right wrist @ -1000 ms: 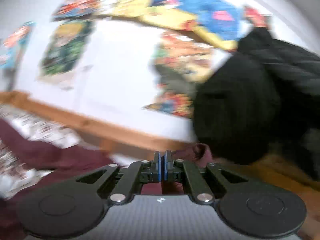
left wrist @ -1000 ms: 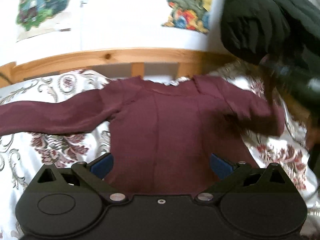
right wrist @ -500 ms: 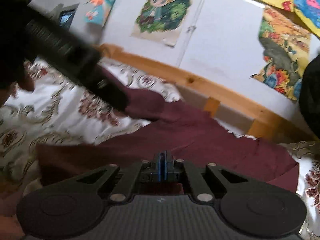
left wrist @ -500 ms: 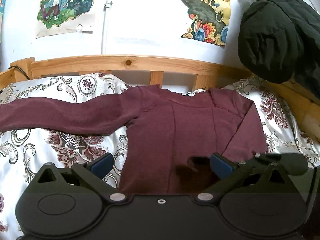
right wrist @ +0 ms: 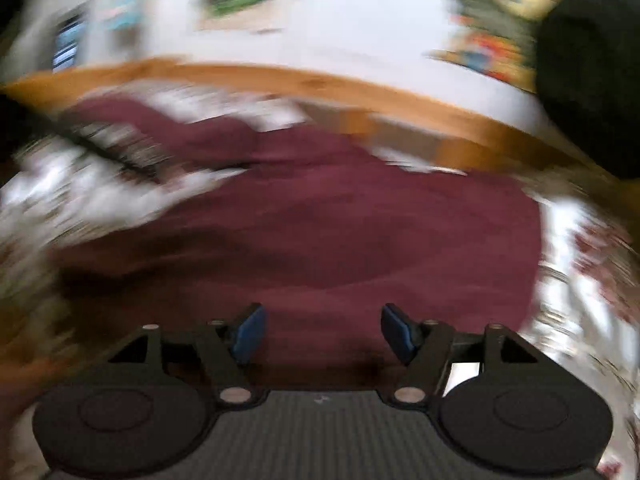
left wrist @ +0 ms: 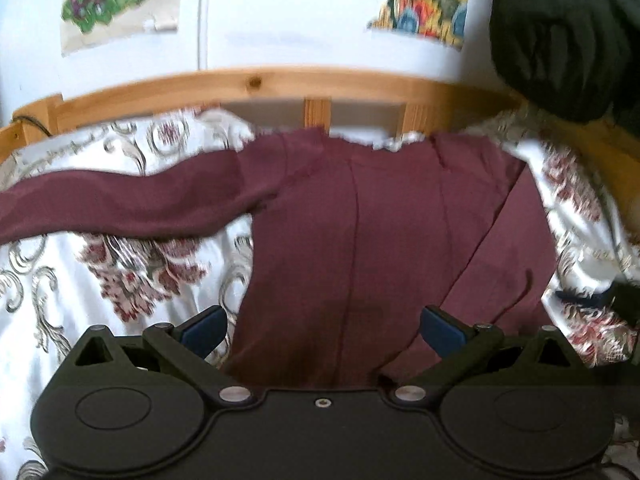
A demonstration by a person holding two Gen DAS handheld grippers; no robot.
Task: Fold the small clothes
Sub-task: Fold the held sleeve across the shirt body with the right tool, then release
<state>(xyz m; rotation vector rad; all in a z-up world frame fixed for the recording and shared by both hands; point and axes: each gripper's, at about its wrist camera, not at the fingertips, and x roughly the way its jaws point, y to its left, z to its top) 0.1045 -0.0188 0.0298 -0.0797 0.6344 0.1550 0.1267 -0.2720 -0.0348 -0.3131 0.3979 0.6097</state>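
A maroon long-sleeved top (left wrist: 352, 232) lies flat on the floral bedspread (left wrist: 120, 280). Its left sleeve (left wrist: 120, 204) stretches out to the left; its right sleeve (left wrist: 516, 248) is folded down over the body. My left gripper (left wrist: 322, 328) is open and empty above the top's lower hem. My right gripper (right wrist: 322, 332) is open and empty over the top (right wrist: 340, 232); this view is blurred by motion. The left gripper's arm shows there as a dark streak (right wrist: 108, 144) at the left.
A wooden bed rail (left wrist: 280, 84) runs along the far side below a white wall with posters. A black jacket (left wrist: 568, 40) hangs at the upper right. Part of the right gripper (left wrist: 616, 300) shows at the right edge.
My right gripper has opened and let go of the right sleeve, which now lies folded over the body. It has swung back toward the right. My left gripper stays open in place.
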